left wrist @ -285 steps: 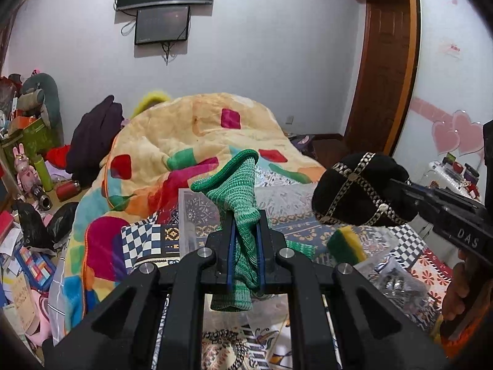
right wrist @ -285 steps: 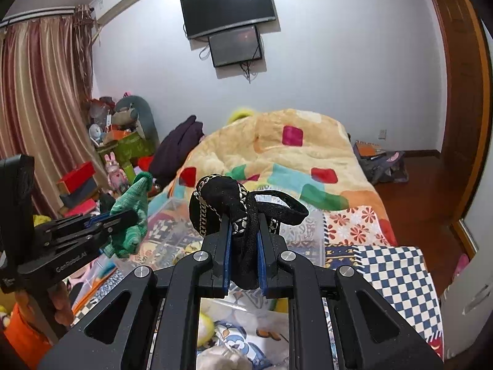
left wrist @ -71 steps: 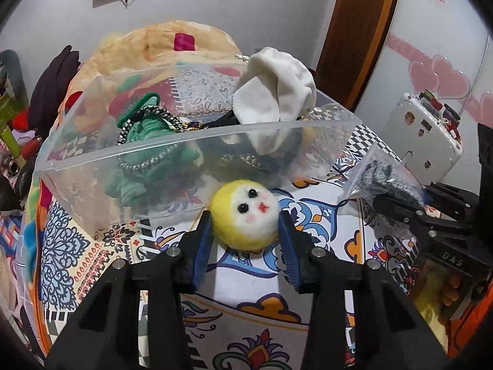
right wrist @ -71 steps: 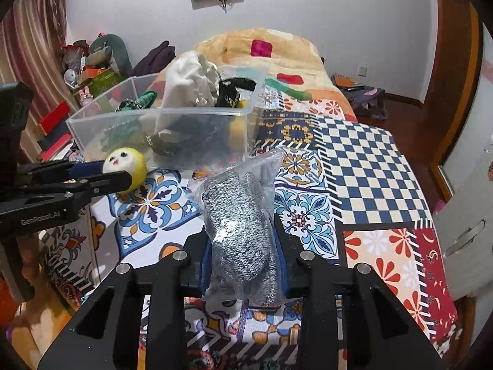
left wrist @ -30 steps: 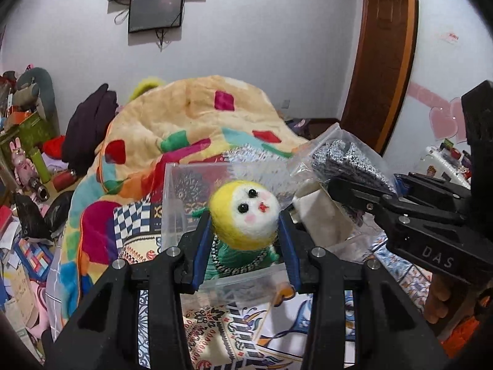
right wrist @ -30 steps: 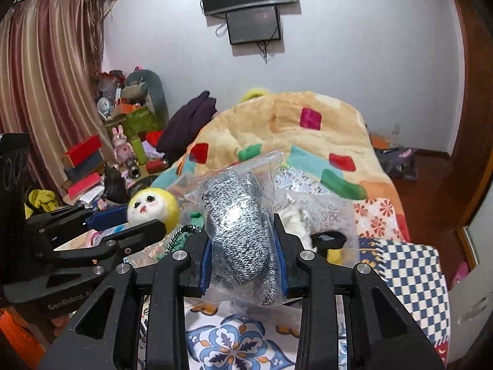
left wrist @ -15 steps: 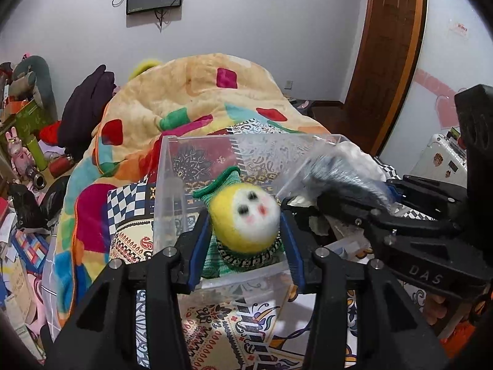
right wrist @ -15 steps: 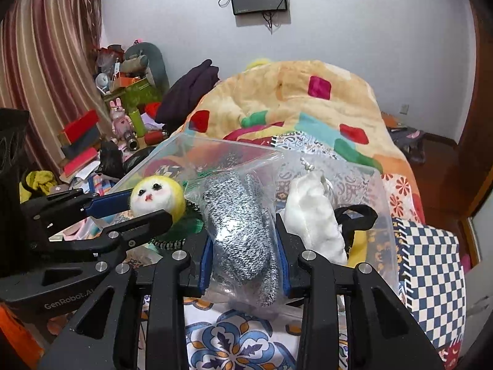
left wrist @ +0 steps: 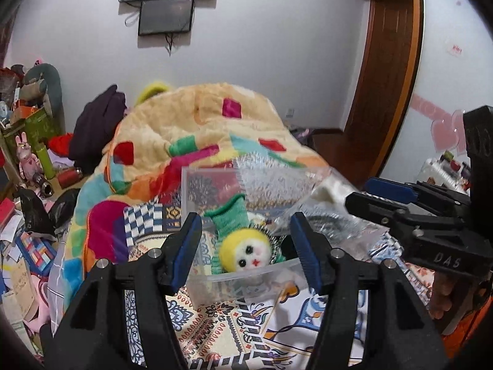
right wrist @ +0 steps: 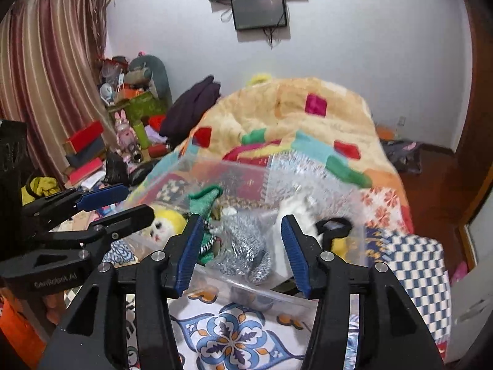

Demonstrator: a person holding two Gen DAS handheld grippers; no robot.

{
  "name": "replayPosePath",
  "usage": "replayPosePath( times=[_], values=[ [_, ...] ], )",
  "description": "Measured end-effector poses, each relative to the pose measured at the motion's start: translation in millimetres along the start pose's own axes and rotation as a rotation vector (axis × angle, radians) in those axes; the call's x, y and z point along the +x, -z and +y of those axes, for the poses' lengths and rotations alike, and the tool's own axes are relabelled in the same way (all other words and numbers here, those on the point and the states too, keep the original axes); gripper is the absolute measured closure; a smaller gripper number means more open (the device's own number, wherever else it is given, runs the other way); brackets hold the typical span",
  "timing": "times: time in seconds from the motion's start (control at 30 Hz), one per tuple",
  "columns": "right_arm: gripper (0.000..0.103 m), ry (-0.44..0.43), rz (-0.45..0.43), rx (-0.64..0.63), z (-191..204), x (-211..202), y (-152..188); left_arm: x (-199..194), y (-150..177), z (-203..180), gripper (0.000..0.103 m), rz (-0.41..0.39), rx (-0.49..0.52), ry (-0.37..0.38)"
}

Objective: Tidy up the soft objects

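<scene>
The left tool (left wrist: 246, 243) hangs over the near edge of the bed (left wrist: 277, 333) with its two blue-padded fingers (left wrist: 186, 252) spread wide and nothing between them. The right tool (right wrist: 240, 246) is just beside it, also spread wide and holding nothing.

Right past the tools sits a clear plastic box (left wrist: 246, 280) on the patterned bed cover, near the bed's front edge. The yellow doll head (left wrist: 245, 252) lies inside the box, at its near wall, with its little face turned to the left camera. It rests against a green knitted sock (left wrist: 229, 212) that sticks up behind it. In the right camera the bag of gray knit (right wrist: 246, 246) lies in the middle of the box, between the right tool's fingers but not touched by them. To its right is a white soft thing (right wrist: 295, 215), and then a black strap (right wrist: 334, 226) near the box's right end.

Behind the box a big fluffy blanket (left wrist: 200, 123) with colored squares is piled up on the bed. A dark purple coat (left wrist: 95, 126) lies at the far left corner of the bed. On the wall far back hangs a screen (left wrist: 166, 15).
</scene>
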State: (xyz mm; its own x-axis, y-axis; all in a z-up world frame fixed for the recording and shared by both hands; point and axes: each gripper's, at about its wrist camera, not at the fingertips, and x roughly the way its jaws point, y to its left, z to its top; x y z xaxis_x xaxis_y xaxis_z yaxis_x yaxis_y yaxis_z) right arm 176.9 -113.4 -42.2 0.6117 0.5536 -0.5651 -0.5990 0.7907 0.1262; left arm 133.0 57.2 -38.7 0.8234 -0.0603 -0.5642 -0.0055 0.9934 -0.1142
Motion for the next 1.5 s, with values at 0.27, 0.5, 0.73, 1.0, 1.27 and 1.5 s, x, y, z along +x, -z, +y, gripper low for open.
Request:
replayPosePath(
  times=[0.27,0.5,0.73,1.0,1.27,1.5],
  values=[
    [0.046,0.02,-0.145,-0.009,2,-54,-8,-49,-10,-11,0.04,-0.13,0.005,0.035],
    [0.026,0.049,-0.263,-0.014,7,-90,-3,-81,-8,-20,0.025,-0.218,0.004,0.055],
    [0.016,0.068,-0.313,-0.023,10,-102,4,-98,-3,-26,0.011,-0.275,0.005,0.055],
    [0.009,0.07,-0.323,-0.02,9,-105,14,-105,4,-33,0.005,-0.307,0.036,0.021],
    [0.008,0.066,-0.321,-0.022,9,-105,16,-103,8,-35,0.005,-0.299,0.043,0.023],
    [0.007,0.062,-0.318,-0.023,9,-105,18,-102,8,-35,0.005,-0.297,0.044,0.022]
  ],
)
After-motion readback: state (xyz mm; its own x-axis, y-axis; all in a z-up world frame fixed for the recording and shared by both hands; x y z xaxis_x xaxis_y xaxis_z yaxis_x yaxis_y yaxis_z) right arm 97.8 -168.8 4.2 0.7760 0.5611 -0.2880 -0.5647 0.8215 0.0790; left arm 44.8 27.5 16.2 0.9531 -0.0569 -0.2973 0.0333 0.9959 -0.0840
